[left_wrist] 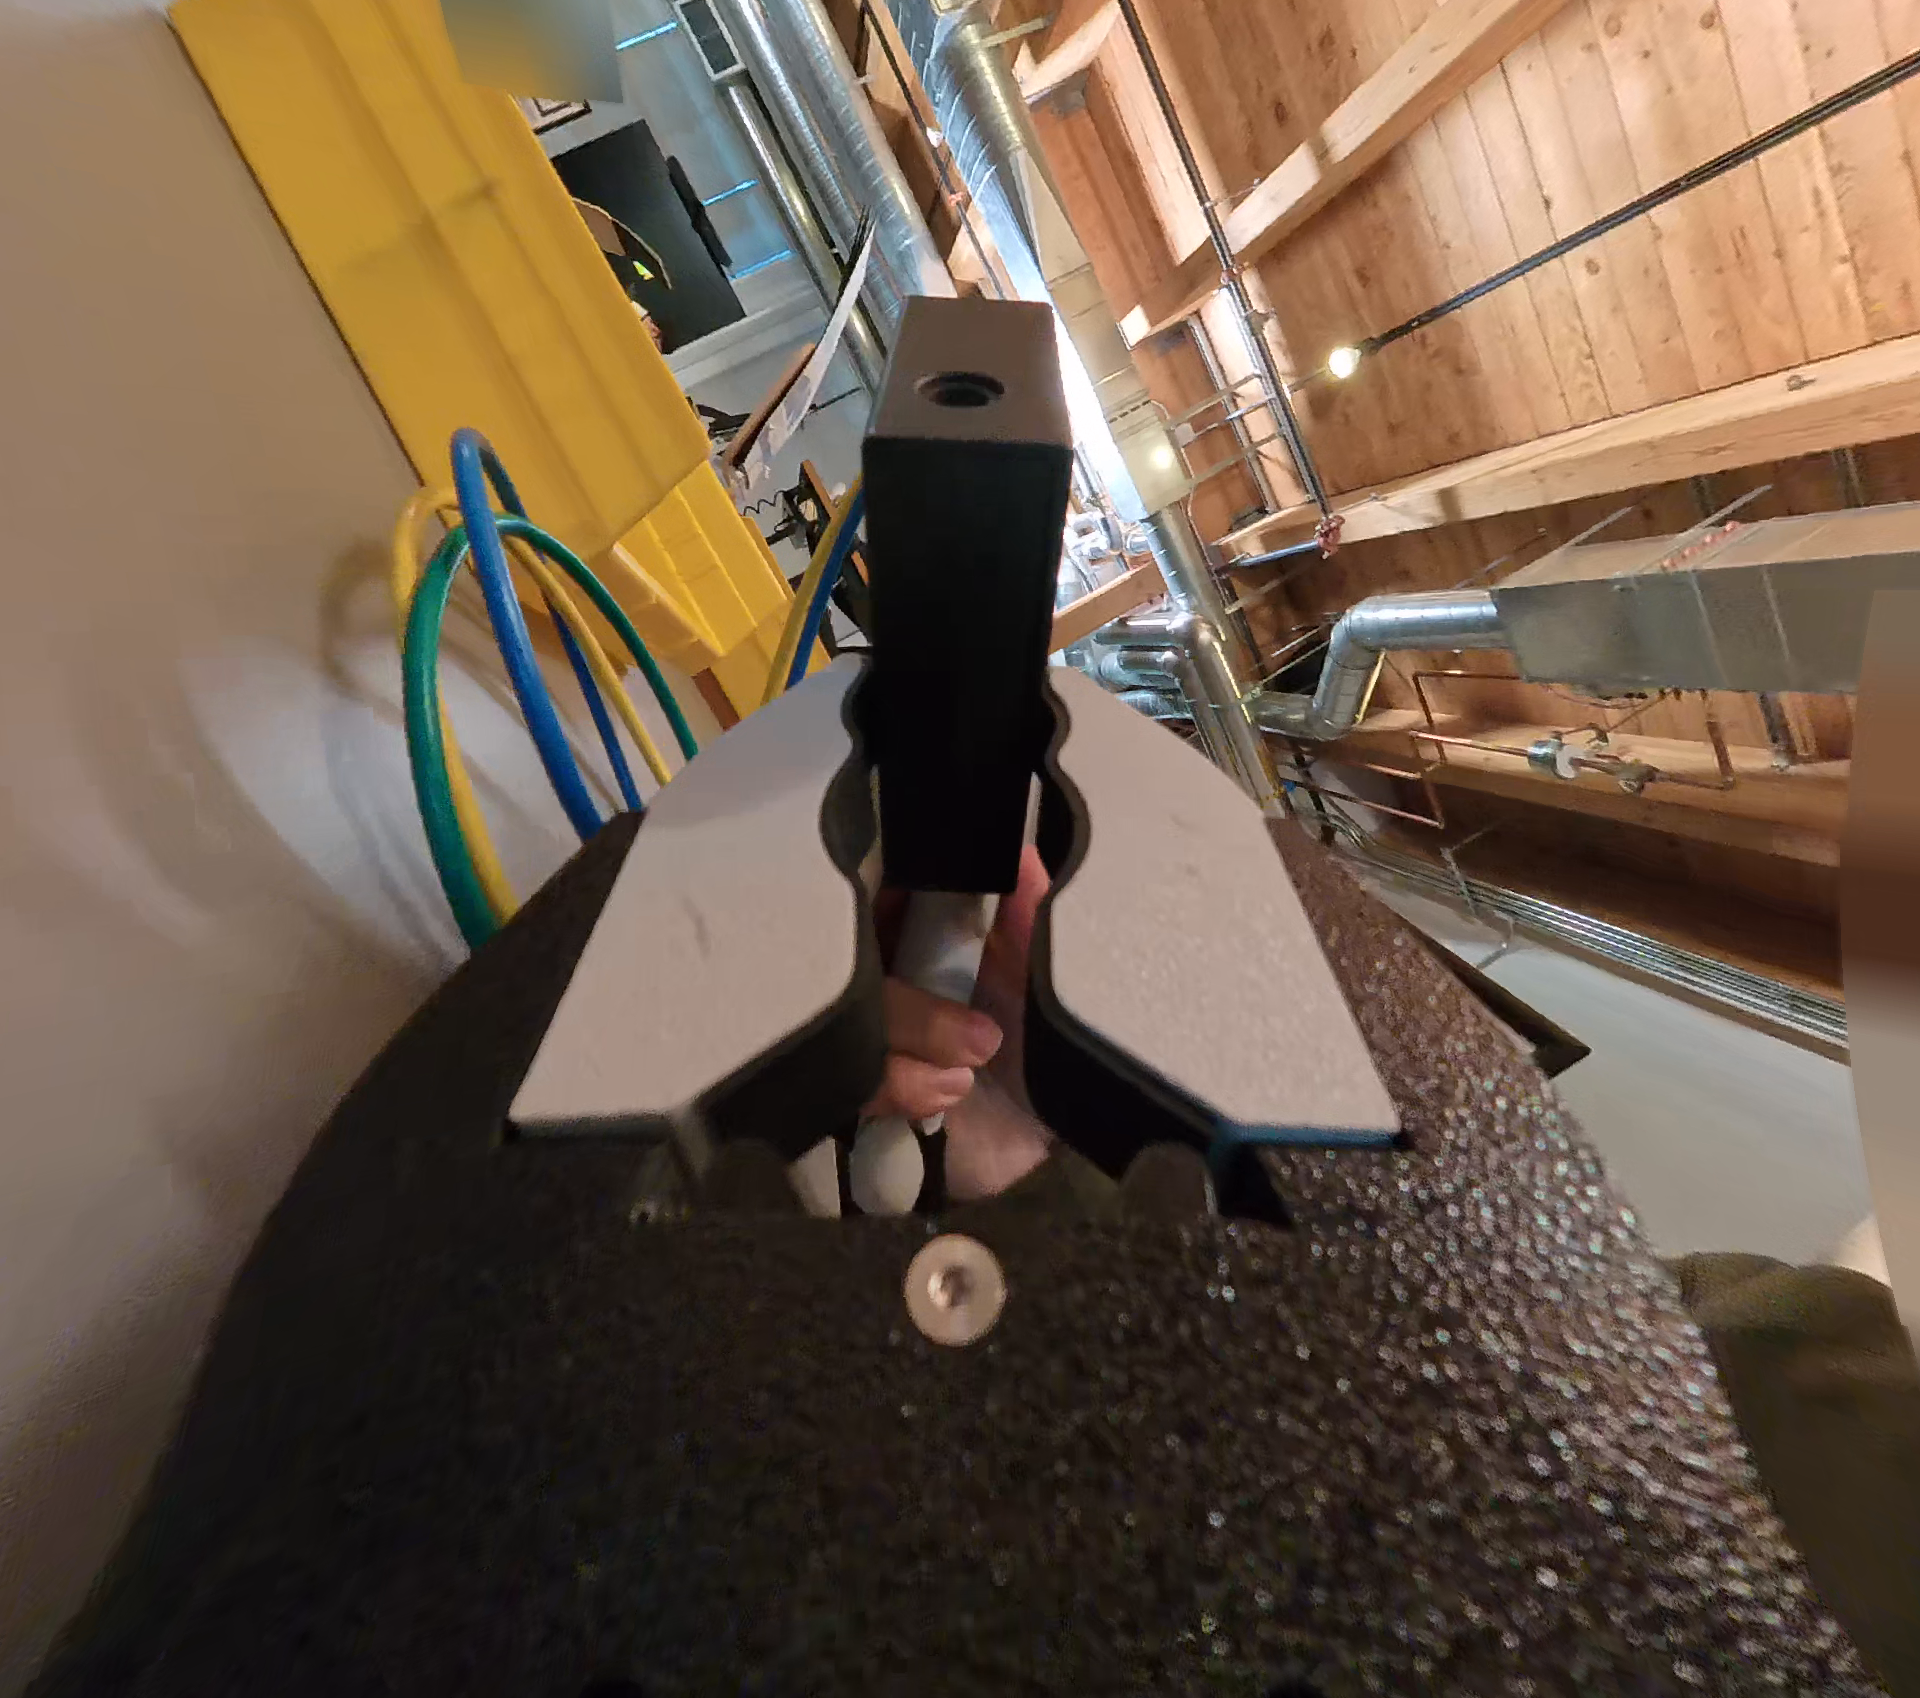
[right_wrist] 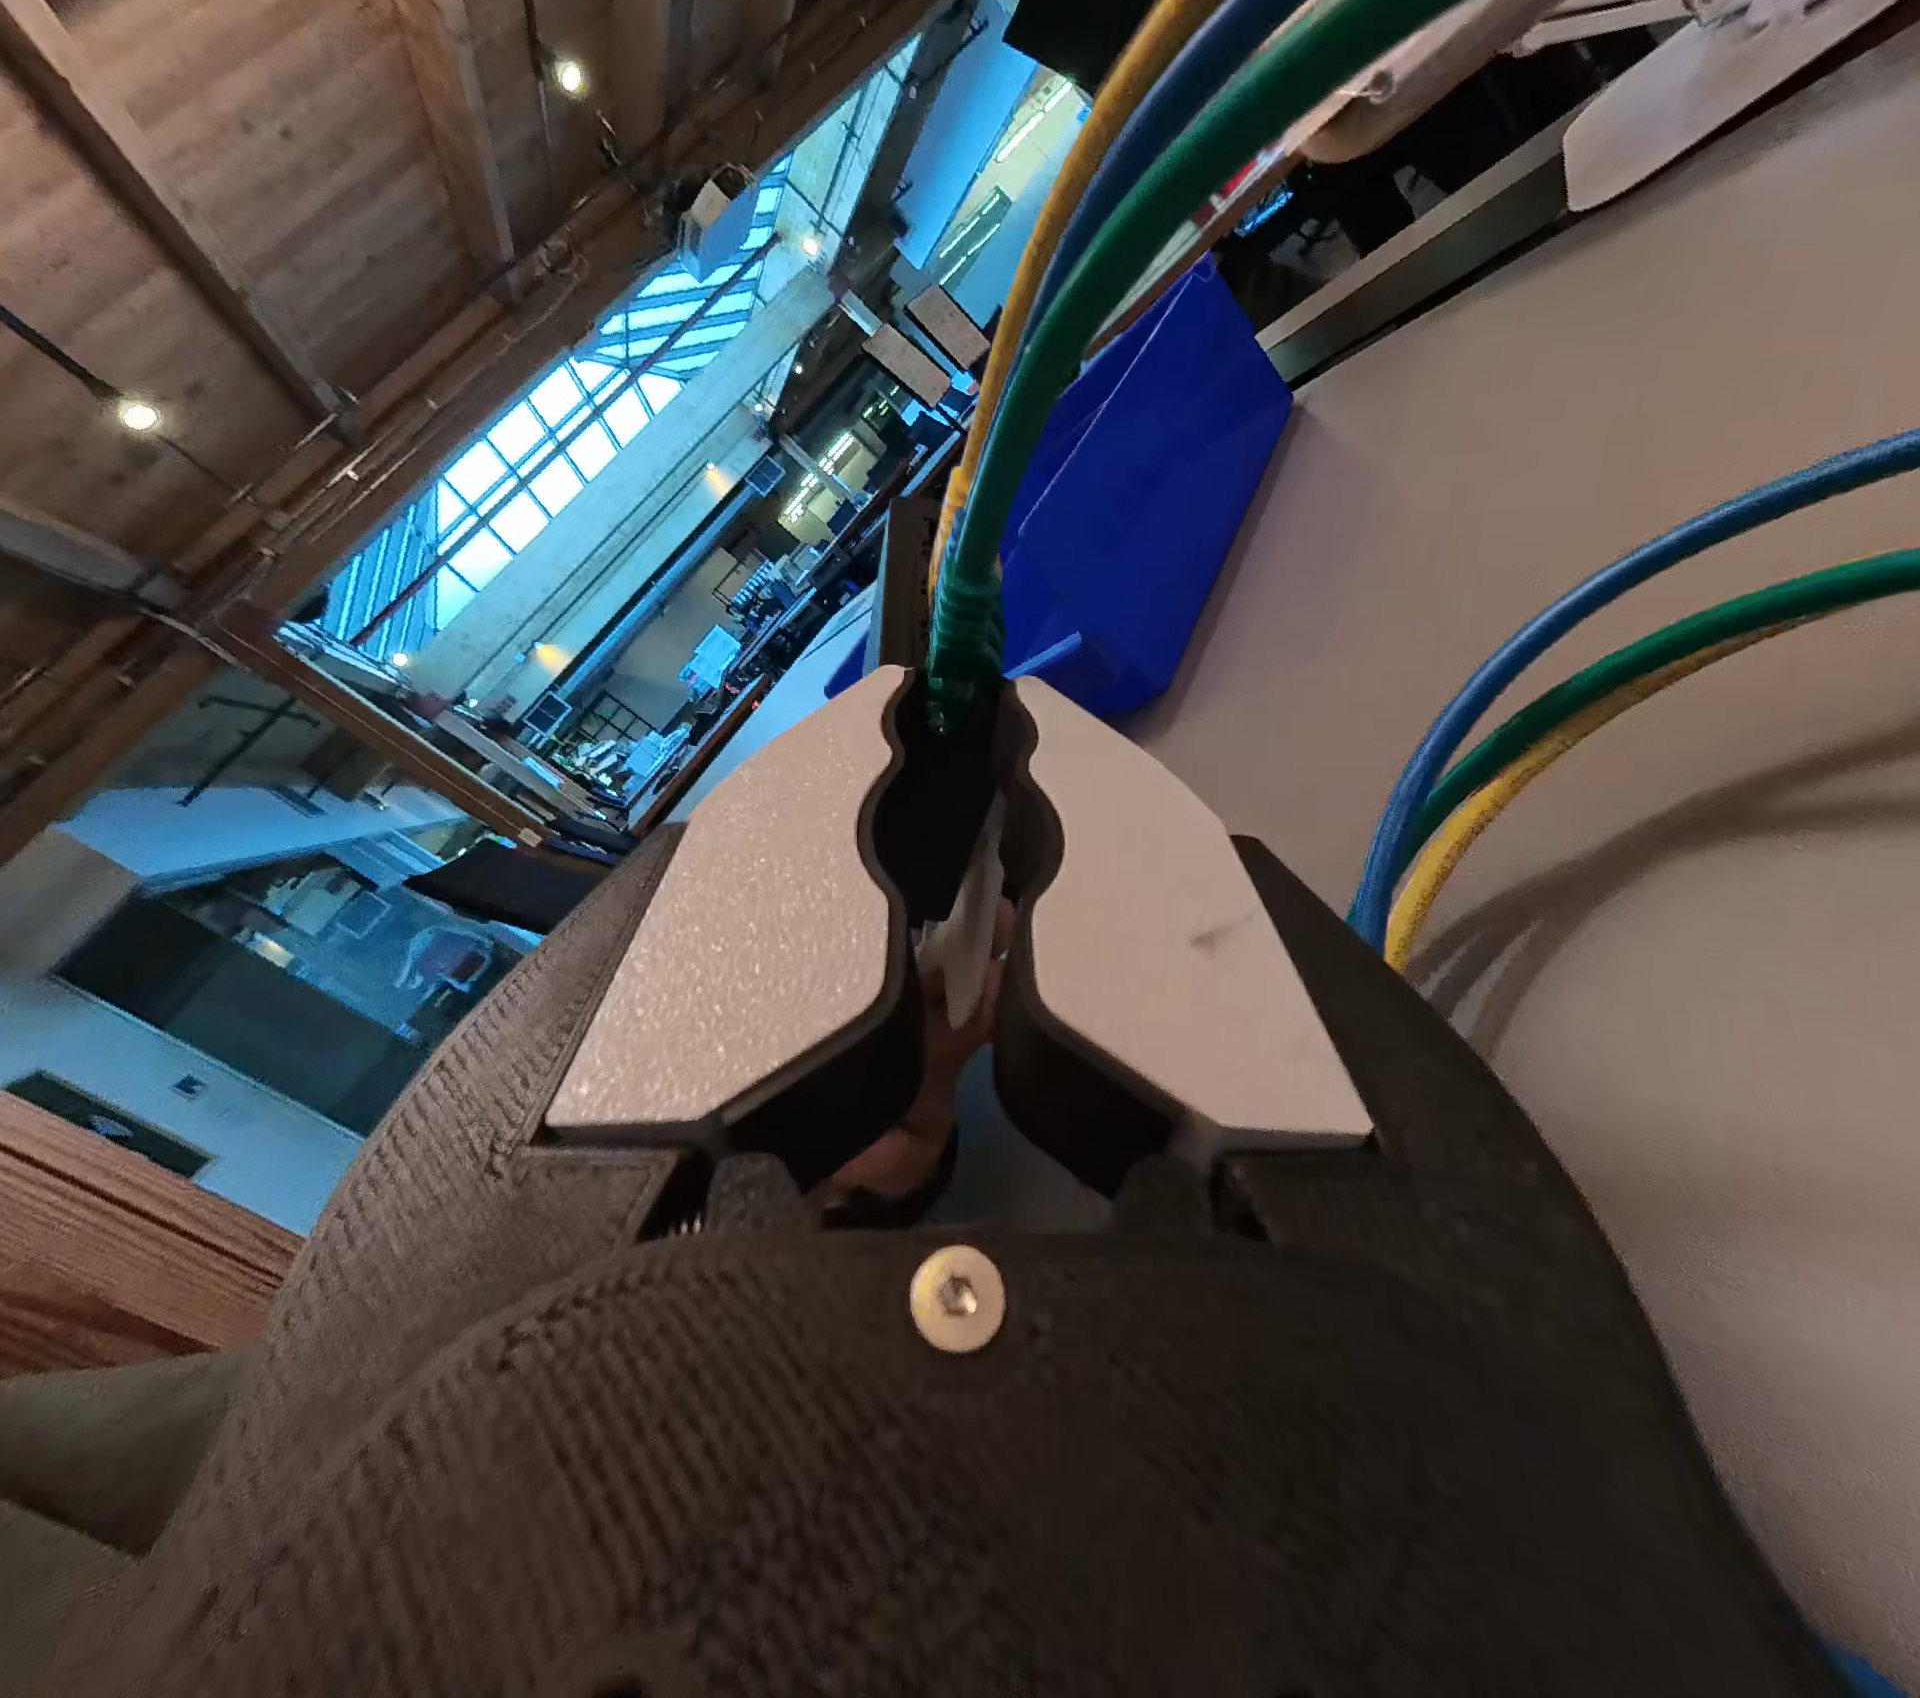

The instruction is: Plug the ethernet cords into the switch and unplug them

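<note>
While your left hand-held gripper [left_wrist: 956,775] pinches the black switch [left_wrist: 961,609] end-on, your right hand-held gripper [right_wrist: 951,713] pinches the green cord's plug [right_wrist: 961,646], which points straight ahead.

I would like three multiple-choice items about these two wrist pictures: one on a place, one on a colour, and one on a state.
1. In the left wrist view, where do the cable loops show relative to the left claw?
A. to its left
B. to its right
C. directly under it

2. What colour is the cable whose plug end sits at the tips of the right claw?
A. yellow
B. blue
C. green

3. What is the state of the left claw?
A. wide open and empty
B. shut on the black switch
C. shut on a yellow bin

Key: 1 A, the loops rise at the picture's left over the pale table; 2 C, the ribbed green boot meets the tips; 3 B, both fingers press the black box.
</note>
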Demonstrator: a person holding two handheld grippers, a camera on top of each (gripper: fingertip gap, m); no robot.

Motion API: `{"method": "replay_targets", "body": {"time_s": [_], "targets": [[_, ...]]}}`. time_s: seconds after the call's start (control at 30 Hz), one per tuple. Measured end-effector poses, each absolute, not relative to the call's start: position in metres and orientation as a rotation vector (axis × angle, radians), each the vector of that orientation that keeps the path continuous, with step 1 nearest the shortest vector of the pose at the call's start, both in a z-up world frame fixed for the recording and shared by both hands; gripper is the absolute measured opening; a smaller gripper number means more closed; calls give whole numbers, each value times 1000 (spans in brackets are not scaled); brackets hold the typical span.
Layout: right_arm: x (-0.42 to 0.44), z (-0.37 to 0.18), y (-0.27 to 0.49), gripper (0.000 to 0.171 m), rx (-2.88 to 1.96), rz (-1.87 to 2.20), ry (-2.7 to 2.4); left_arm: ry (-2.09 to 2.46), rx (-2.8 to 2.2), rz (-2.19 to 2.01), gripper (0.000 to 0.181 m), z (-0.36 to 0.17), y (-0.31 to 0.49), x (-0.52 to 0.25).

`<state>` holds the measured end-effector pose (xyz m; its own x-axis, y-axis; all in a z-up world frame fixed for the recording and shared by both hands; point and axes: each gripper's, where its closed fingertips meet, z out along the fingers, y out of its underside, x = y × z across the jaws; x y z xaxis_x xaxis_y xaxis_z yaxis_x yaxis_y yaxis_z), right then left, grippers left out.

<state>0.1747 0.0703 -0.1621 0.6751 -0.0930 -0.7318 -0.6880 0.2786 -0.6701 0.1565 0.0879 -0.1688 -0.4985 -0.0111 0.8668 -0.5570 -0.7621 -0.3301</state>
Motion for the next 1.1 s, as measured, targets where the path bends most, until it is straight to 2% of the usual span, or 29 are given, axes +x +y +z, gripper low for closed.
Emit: {"method": "replay_targets", "body": {"time_s": [0.3,0.5,0.73,0.97,1.1], "targets": [[165,-149,74,15,-1358,361,628,-880,1215,2224,27,-158,91,147],[157,-142,73,13,-1287,470,613,-1328,1196,2387,26,-149,90,139],[160,-146,71,13,-1287,467,637,-1312,1249,2425,28,-154,84,145],[177,-170,68,13,-1195,481,829,-880,1440,2173,27,-177,79,158],[178,-180,66,13,-1239,465,844,-857,1521,2069,28,-187,77,159]]}}
